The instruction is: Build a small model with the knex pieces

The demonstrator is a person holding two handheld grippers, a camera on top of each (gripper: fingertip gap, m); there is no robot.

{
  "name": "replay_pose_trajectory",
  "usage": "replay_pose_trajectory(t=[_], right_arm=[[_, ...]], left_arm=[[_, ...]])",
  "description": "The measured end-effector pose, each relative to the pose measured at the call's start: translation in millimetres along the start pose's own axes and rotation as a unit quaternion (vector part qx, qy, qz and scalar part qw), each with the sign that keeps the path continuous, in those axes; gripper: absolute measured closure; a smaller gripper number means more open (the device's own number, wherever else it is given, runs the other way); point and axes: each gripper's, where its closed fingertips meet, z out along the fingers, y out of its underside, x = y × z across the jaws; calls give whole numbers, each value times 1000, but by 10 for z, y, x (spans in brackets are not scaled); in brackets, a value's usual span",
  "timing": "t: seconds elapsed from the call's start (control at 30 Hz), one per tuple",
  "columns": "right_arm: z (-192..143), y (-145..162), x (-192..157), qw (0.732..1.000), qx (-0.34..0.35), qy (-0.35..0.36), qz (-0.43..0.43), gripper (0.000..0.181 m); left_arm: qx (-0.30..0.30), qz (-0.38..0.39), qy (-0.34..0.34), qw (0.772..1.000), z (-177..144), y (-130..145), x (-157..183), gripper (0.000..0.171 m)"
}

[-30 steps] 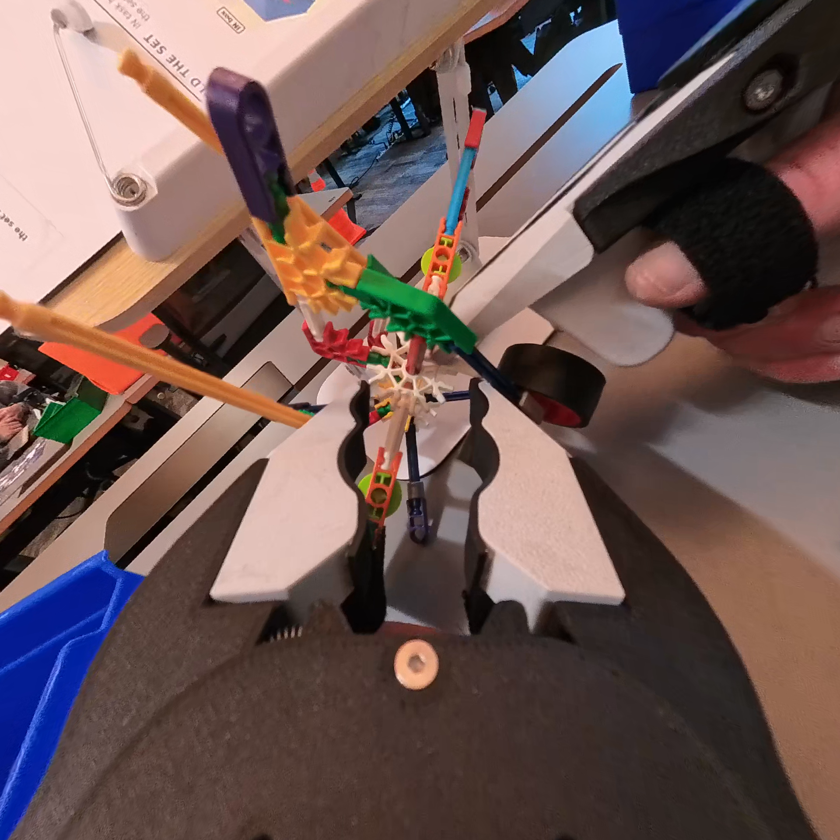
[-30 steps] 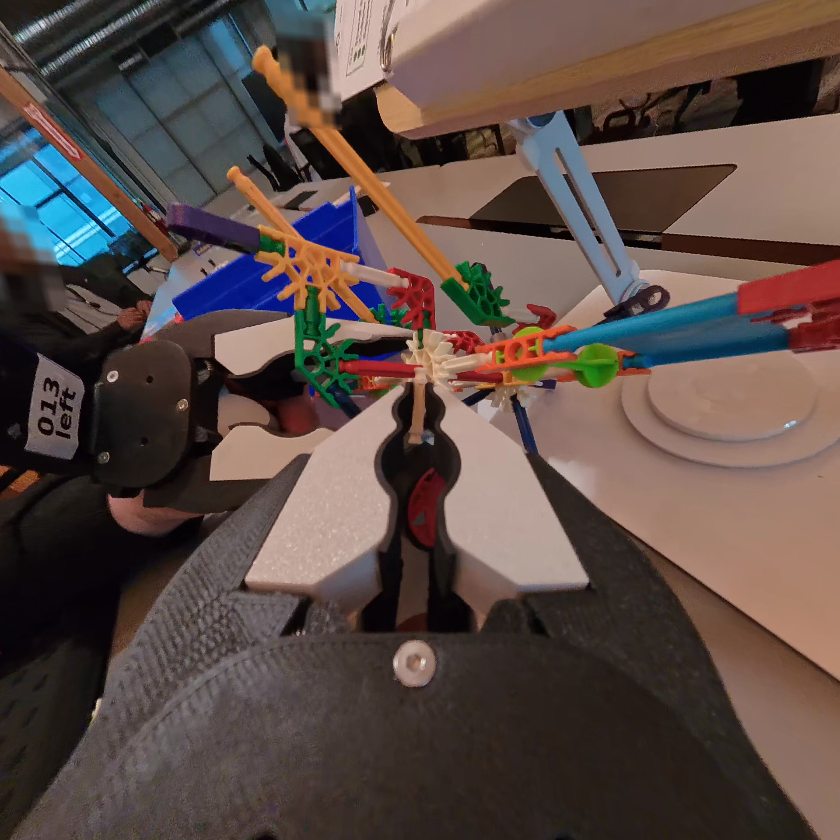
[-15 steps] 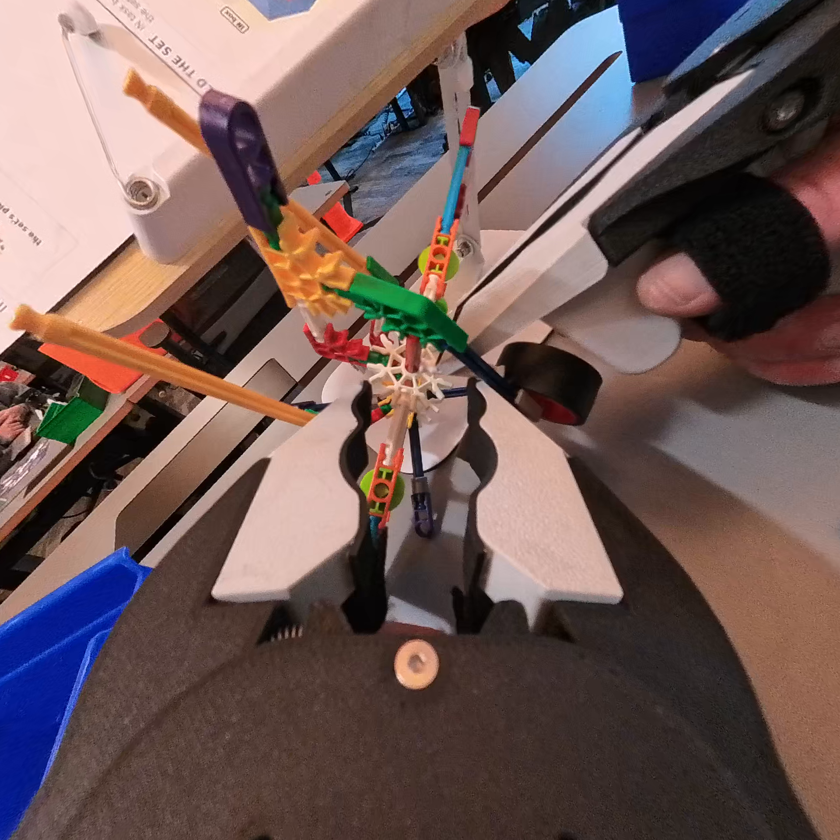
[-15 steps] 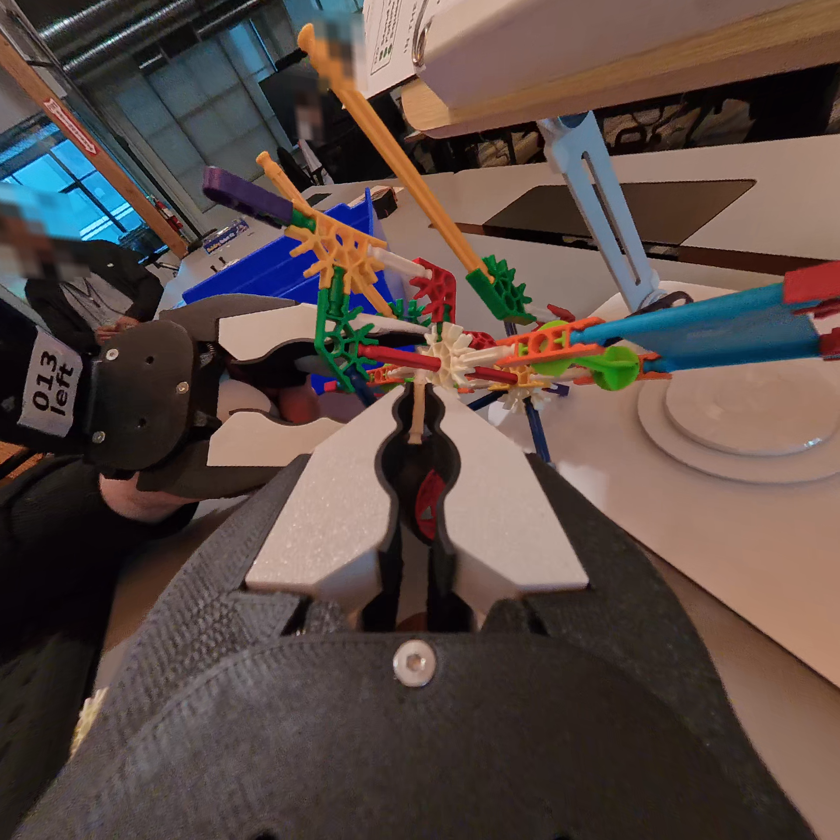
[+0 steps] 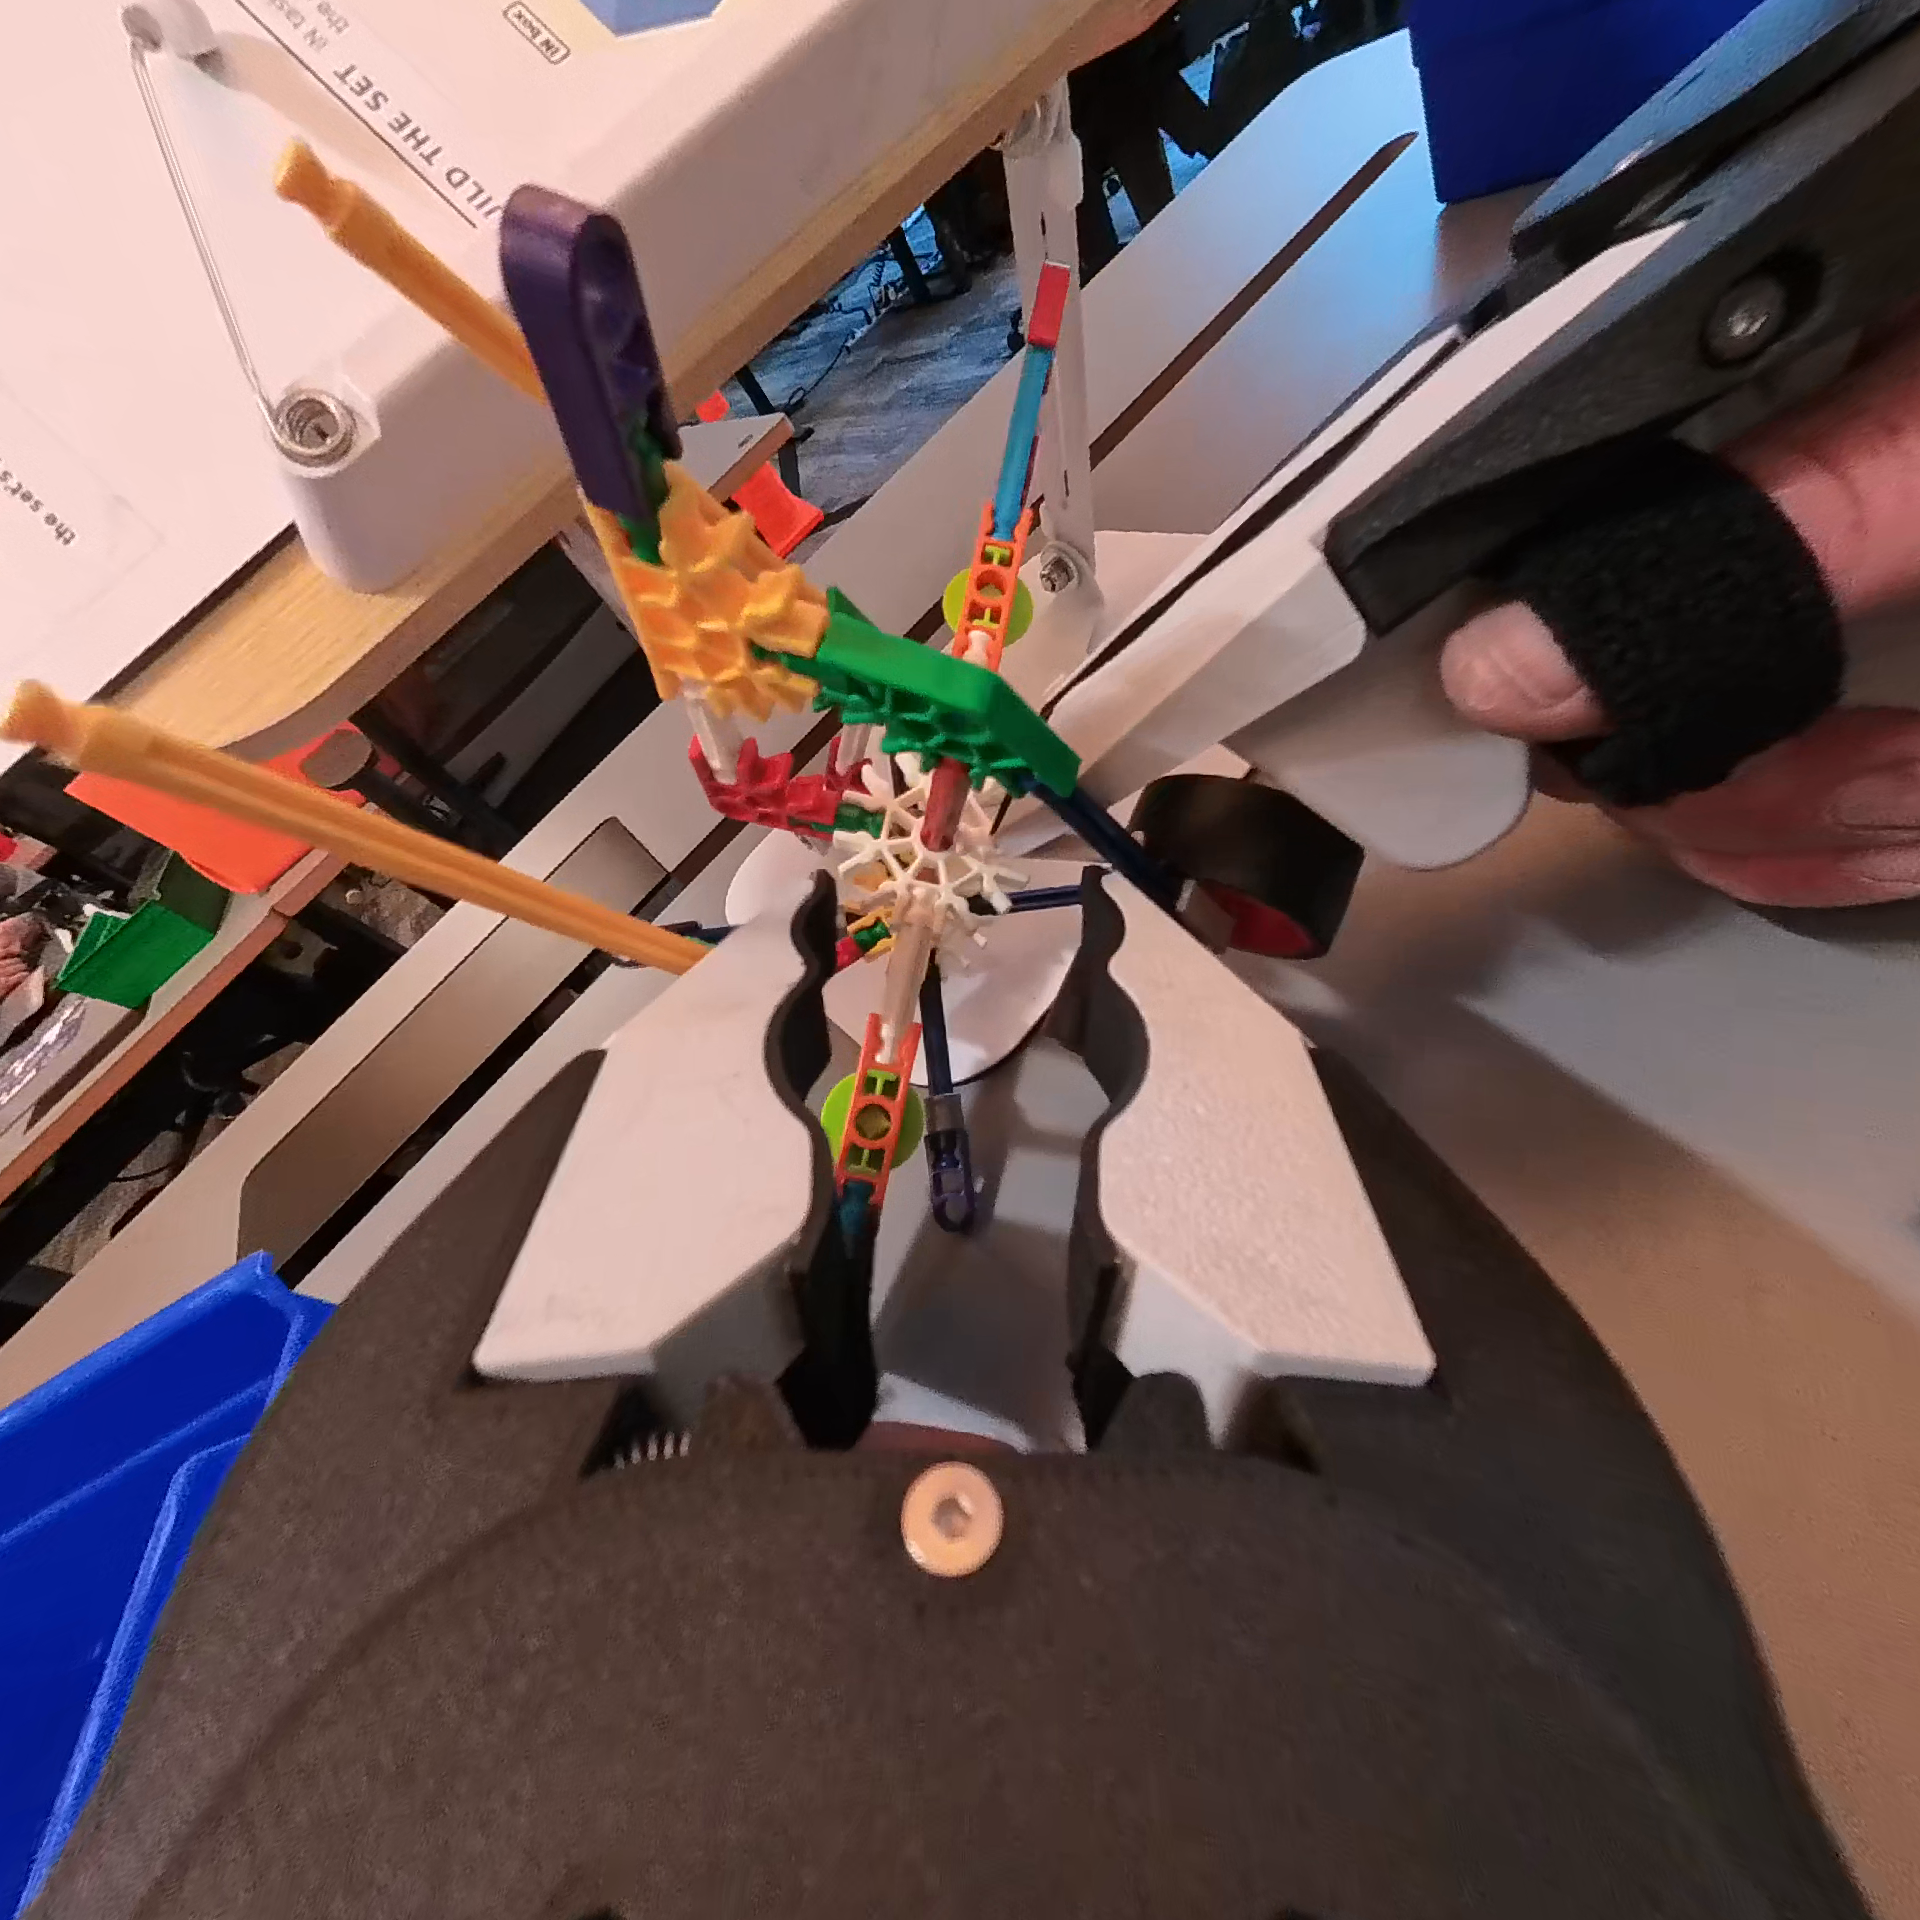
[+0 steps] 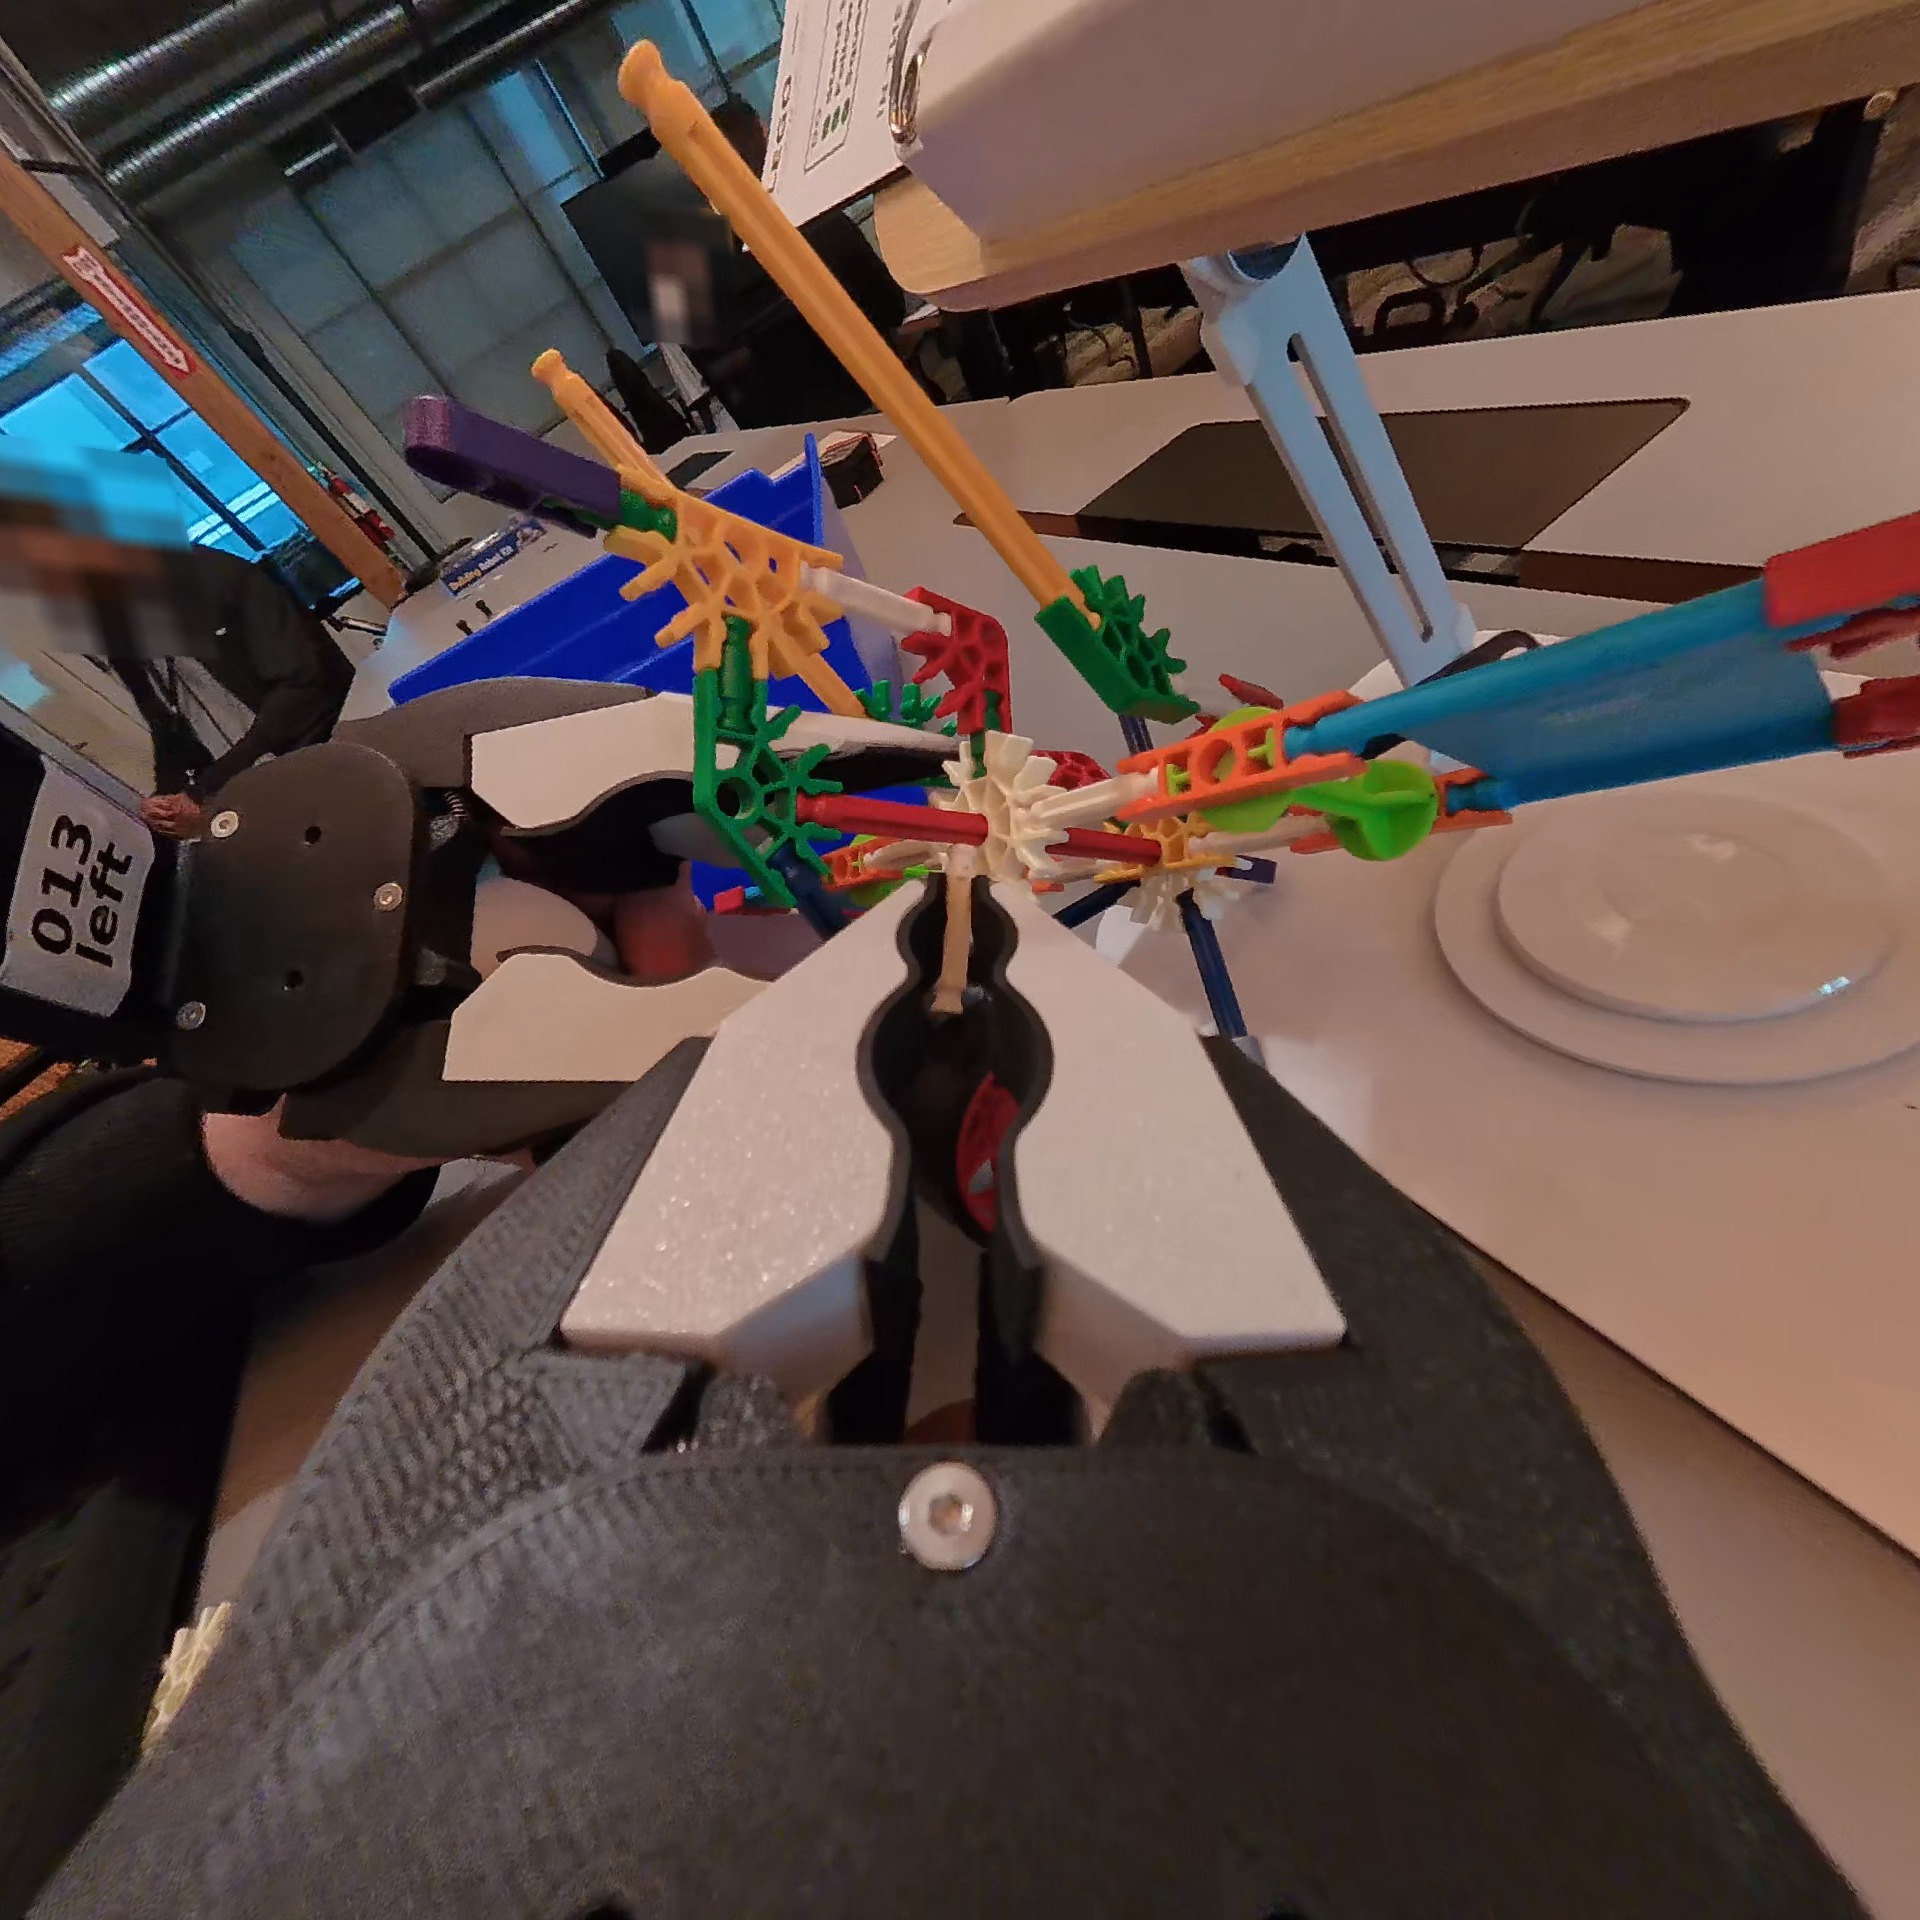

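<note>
— What colour is the hub of the toy model (image 5: 914,862)?

— White, a snowflake shape. Just above it lie a green connector (image 5: 935,707) and a yellow one (image 5: 707,613), topped by a purple piece (image 5: 582,332).

— And the long rods (image 6: 852,343) reaching away from the hub?

— Orange-yellow. Beside the hub, a black wheel (image 5: 1247,862) with a red centre.

— The bin (image 5: 94,1507) below the hub?

— Plain blue.

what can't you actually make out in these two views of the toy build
- Left wrist view: the teal rod runs down into the dark gap between the left gripper's fingers; whether they touch it is hidden.
- Right wrist view: the right gripper is closed on a cream rod; the red piece behind is mostly hidden by the fingers.
- Right wrist view: the red end of the blue rod is cut off by the edge.
</note>
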Motion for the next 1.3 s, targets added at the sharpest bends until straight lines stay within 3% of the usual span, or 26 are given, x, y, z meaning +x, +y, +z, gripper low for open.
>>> replay_pose_trajectory(t=[0.73,1.3], right_arm=[[-63,102,-8,998,-49,-25,21,179],[-79,34,-28,999,-34,-31,8,180]], left_arm=[[-14,6,-12,1000,44,33,38,130],[4,40,-26,999,-76,-57,-56,128]])
